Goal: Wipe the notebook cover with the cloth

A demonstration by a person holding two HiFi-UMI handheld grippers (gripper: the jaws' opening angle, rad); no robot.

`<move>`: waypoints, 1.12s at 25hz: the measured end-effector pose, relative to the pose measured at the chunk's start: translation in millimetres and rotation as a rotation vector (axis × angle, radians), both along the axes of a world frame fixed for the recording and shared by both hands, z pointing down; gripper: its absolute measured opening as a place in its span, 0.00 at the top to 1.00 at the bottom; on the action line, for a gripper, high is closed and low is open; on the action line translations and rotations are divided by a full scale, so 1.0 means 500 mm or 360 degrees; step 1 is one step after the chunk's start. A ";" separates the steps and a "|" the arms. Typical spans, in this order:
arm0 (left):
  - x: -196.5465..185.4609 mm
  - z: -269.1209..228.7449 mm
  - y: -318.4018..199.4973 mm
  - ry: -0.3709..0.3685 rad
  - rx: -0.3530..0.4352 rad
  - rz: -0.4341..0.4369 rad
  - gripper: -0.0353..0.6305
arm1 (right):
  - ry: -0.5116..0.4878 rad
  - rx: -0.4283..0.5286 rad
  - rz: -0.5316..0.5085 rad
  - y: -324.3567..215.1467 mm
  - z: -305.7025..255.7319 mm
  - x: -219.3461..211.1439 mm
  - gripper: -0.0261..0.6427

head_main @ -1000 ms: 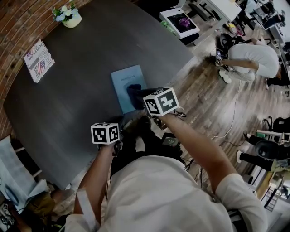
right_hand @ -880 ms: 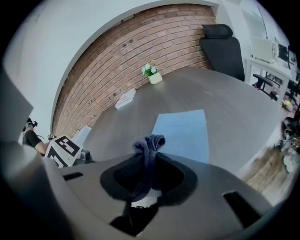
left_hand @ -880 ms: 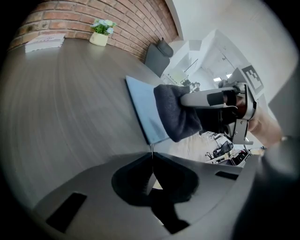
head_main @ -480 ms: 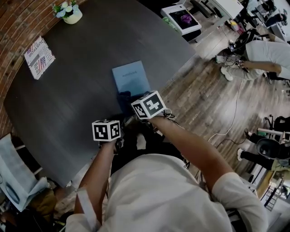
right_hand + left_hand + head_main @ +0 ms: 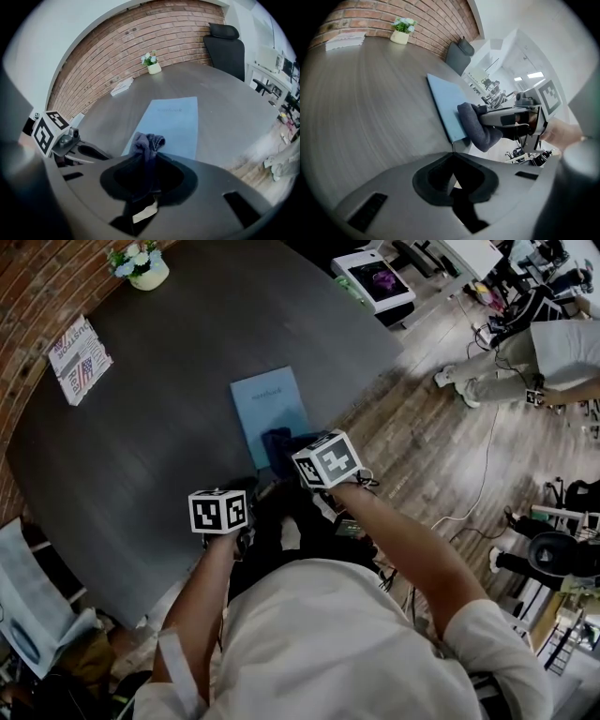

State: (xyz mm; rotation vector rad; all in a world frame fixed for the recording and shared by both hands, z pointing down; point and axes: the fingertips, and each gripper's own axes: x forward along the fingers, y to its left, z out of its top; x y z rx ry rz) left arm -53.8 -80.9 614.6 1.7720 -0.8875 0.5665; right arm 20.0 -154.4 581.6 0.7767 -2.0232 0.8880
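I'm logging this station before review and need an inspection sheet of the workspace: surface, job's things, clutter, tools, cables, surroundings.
Surface: dark wood-grain table, no spills seen.
Job's things: blue notebook lies flat near the table's edge; dark cloth rests on its near end.
Clutter: flower pot and magazine at the far side, apart from the notebook.
Tools: right tool shut on the cloth; left tool shut, empty.
Cables: white cable across the floor.
Surroundings: brick wall, wooden floor, office chair, a person nearby.
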 end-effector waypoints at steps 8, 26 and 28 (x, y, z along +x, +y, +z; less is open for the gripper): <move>0.002 0.001 0.002 -0.0018 0.0006 -0.0006 0.94 | 0.0069 0.0045 0.0046 -0.012 -0.001 0.073 0.82; 0.010 -0.014 0.006 0.0013 0.0041 0.0036 0.93 | 0.0270 0.0171 0.0115 -0.065 -0.062 0.227 0.82; 0.016 -0.017 0.009 0.0034 0.0055 0.0038 0.94 | 0.0224 0.0211 0.0072 -0.075 -0.085 0.200 0.82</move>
